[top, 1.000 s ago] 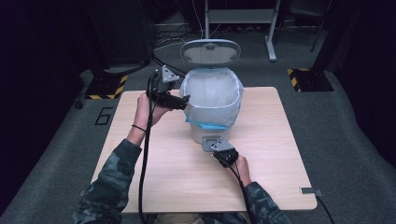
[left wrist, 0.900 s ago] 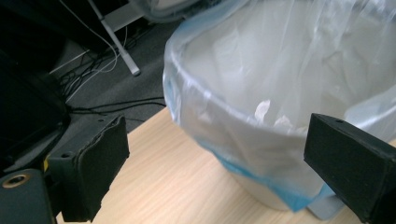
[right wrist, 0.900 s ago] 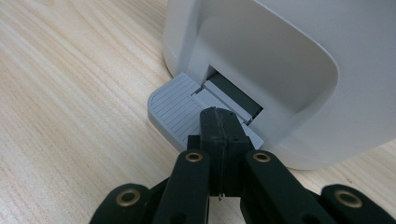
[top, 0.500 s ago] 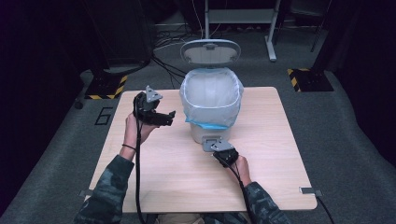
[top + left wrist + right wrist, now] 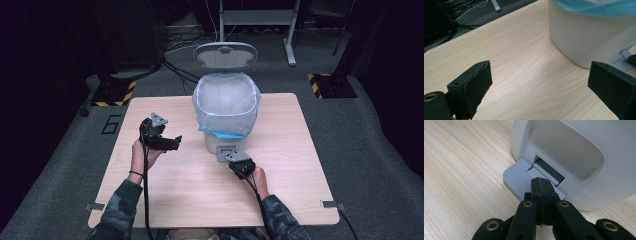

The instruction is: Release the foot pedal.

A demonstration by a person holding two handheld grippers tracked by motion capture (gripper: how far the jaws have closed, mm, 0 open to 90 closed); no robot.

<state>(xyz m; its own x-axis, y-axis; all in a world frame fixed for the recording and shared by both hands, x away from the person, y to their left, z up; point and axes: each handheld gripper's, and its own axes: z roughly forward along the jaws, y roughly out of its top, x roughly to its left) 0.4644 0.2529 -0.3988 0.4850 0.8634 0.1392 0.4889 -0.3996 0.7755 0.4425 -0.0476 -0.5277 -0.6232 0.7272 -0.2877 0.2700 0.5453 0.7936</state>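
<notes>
Bin: I see the white pedal bin [image 5: 226, 112] at table centre, toward twelve o'clock, its lid [image 5: 225, 55] tipped up and back, the clear liner [image 5: 227, 95] folded over the rim with a blue band [image 5: 223, 134] below it.
Pedal: the grey foot pedal [image 5: 517, 177] juts from the bin's base at six o'clock, flat above the wood.
Right gripper: my right gripper [image 5: 541, 185] has its jaws pressed together with nothing between them, tips resting on the pedal's ribbed top, just before the slot in the bin wall.
Left gripper: my left gripper [image 5: 161, 136] sits at nine o'clock of the bin, jaws spread wide and empty, well apart from the bin wall; in the left gripper view bare wood lies between the pads [image 5: 477, 87].
Table edges: the table [image 5: 175, 195] has open board from seven to five o'clock in front of me, and a wide bare strip at three o'clock.
Room: the bin's back stands near the far edge at twelve o'clock; little space behind it.
</notes>
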